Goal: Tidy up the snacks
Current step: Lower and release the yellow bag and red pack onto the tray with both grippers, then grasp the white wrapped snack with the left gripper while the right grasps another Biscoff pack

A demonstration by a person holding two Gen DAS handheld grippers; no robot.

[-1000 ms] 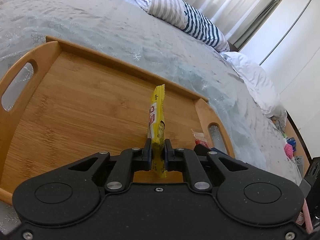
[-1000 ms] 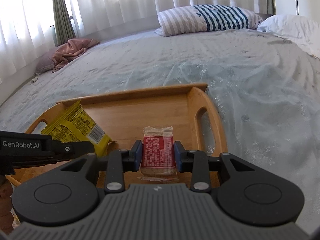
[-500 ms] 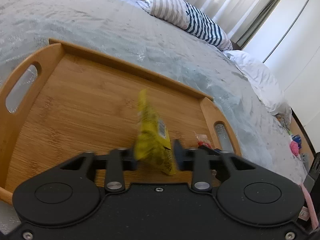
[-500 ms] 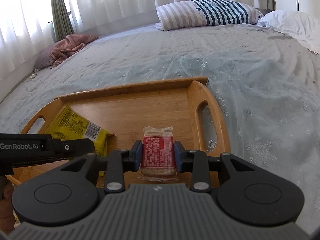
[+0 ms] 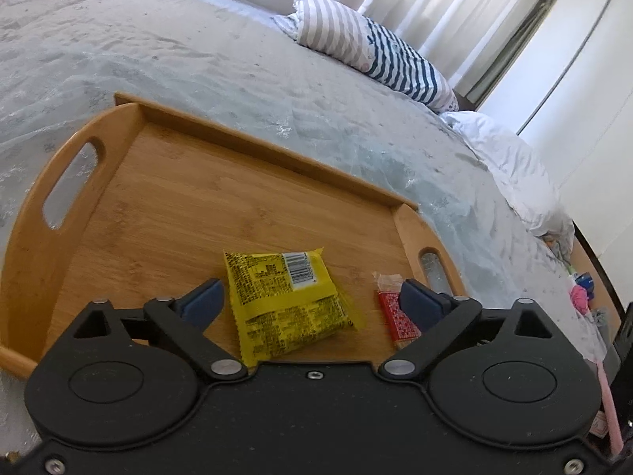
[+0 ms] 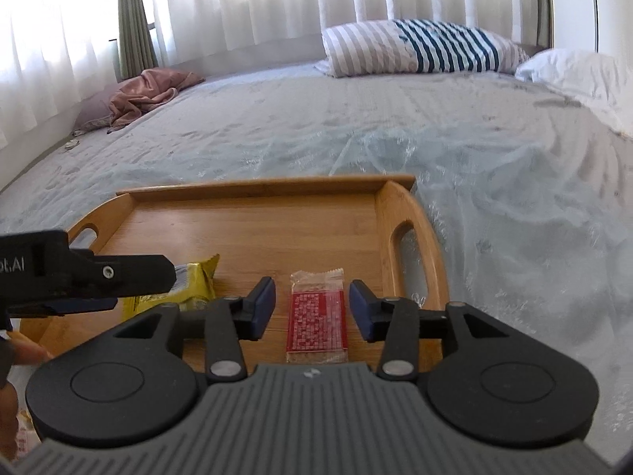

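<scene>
I see both tongs released, jaws just opened. The yellow packet [image 5: 287, 301] lies flat between the left tongs [image 5: 312, 297] — the red packet [image 6: 316, 318] points lengthwise away between the right tongs [image 6: 312, 306], on the tray [image 6: 253, 233].

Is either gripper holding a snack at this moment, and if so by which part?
Neither. The left gripper has just opened around the yellow snack packet; the right gripper has just opened around the red wrapped snack. Both lie on the wooden tray.
</scene>
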